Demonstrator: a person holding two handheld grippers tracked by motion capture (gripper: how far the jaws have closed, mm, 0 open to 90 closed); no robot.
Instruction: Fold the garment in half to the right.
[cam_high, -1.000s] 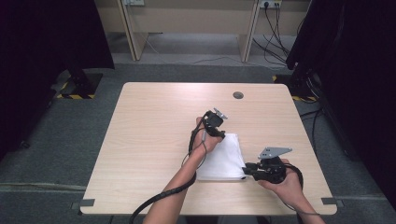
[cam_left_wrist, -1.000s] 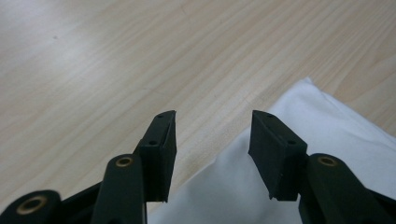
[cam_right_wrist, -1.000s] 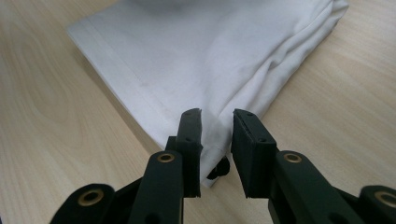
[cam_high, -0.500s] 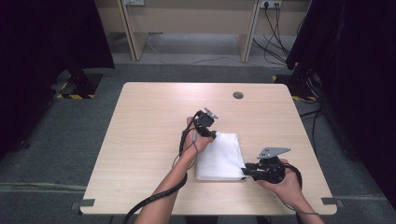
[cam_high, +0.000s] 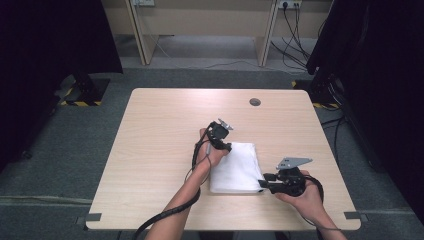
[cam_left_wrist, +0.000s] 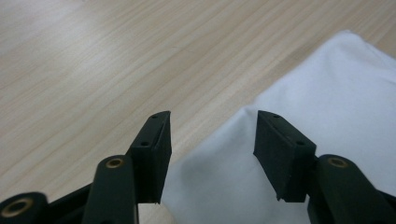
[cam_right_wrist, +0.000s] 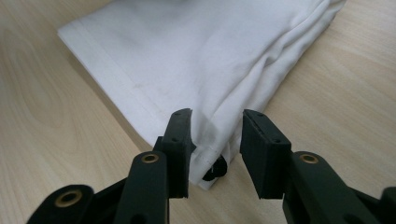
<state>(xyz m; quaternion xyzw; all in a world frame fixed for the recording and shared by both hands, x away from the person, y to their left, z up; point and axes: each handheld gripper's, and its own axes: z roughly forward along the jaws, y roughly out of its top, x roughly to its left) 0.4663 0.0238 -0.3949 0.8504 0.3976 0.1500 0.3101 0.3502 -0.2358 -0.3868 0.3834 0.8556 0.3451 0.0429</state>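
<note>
Your left gripper: two black jaws, parted wide, nothing between them. Low in the left gripper view they straddle the edge of one folded white cloth; the left jaw is over bare wood, the right jaw over fabric. Whether either jaw touches the cloth cannot be told.

Your right gripper: two black jaws, parted, nothing clamped. At the bottom centre of the right gripper view they flank the near corner of the same cloth, whose hemmed edge runs toward the upper left. One small black item, partly hidden, sits at that corner beneath the jaws; what it is cannot be told.

In the high view your left gripper sits just left of centre, at the cloth's upper left corner, held by your left hand. Your right gripper is at lower right, at the cloth's lower right corner, carrying one grey three-cornered plate.

One cloth, lying flat just right of centre on one light wooden table. One round dark disc lies in the tabletop's upper right.
</note>
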